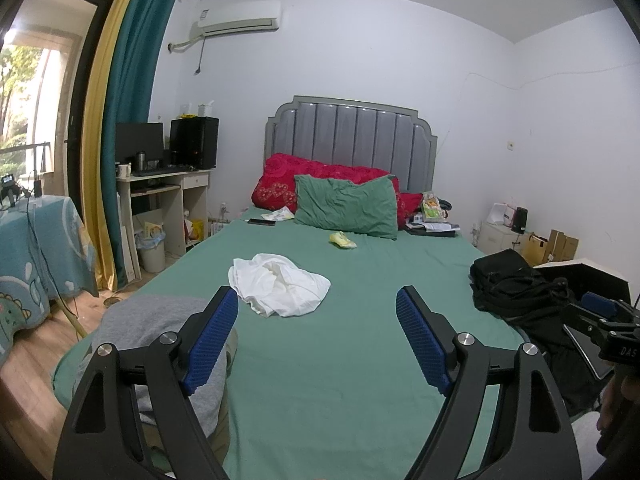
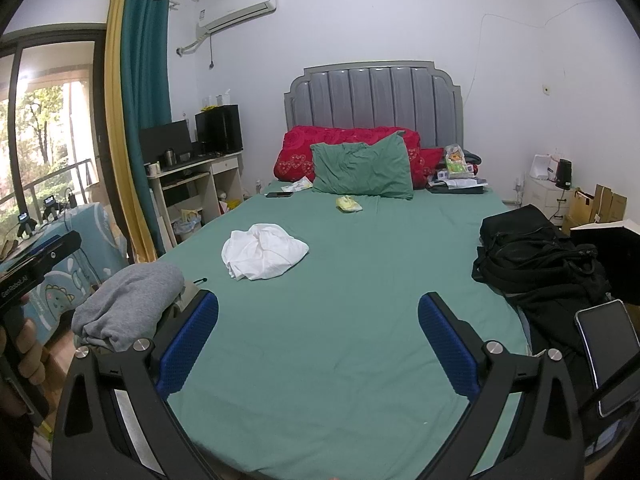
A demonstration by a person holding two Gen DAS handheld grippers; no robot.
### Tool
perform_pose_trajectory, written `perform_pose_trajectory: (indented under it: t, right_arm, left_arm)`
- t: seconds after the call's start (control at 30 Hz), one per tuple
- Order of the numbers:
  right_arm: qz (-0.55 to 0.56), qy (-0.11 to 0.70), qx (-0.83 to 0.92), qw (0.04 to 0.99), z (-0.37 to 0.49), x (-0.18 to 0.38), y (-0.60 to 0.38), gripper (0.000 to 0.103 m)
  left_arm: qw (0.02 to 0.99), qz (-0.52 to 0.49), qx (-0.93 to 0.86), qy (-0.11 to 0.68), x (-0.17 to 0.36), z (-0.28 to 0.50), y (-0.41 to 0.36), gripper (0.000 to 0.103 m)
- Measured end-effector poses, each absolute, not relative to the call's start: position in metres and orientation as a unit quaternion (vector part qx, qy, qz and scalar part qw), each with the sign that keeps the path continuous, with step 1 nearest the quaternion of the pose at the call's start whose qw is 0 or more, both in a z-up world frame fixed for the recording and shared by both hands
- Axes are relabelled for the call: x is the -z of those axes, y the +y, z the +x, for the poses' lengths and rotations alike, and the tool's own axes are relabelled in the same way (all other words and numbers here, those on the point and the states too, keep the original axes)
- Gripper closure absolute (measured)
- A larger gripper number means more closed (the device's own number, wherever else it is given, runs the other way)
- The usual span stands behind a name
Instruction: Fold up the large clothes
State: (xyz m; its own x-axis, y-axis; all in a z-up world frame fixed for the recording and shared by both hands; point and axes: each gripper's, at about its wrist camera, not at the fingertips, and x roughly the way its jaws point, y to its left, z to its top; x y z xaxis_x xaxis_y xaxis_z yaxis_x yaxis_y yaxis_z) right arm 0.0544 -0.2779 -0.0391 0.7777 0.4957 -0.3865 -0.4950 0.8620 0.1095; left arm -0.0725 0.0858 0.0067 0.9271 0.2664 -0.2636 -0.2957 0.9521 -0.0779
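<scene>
A crumpled white garment (image 1: 278, 289) (image 2: 262, 251) lies in a heap near the middle of the green bed (image 1: 340, 360) (image 2: 340, 320). A folded grey garment (image 1: 160, 332) (image 2: 128, 304) sits at the bed's near left corner. My left gripper (image 1: 318, 302) hovers open above the near part of the bed, short of the white garment, nothing between its blue pads. My right gripper (image 2: 318, 308) is also open and empty, held over the bed's near end. A hand (image 2: 28, 352) holds the left gripper's handle at the left edge of the right wrist view.
A black bag and dark clothes (image 1: 516, 284) (image 2: 536, 256) pile on the bed's right edge, a phone (image 2: 608, 352) beside them. A green pillow (image 1: 346, 206), red quilt (image 1: 280, 180), a small yellow item (image 1: 342, 240) and clutter lie near the headboard. A desk (image 1: 168, 196) stands left.
</scene>
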Motion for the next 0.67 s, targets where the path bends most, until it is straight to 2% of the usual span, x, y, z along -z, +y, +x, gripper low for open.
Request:
perform_pose_trajectory:
  t: [0.67]
  right_arm:
    - [-0.004,0.209,-0.262,0.942,0.0592,0.0408,-0.2806,0.004]
  left_arm:
    - [0.980,-0.063,-0.139,0.129,0.0008,-0.0716,0.0792,0.019]
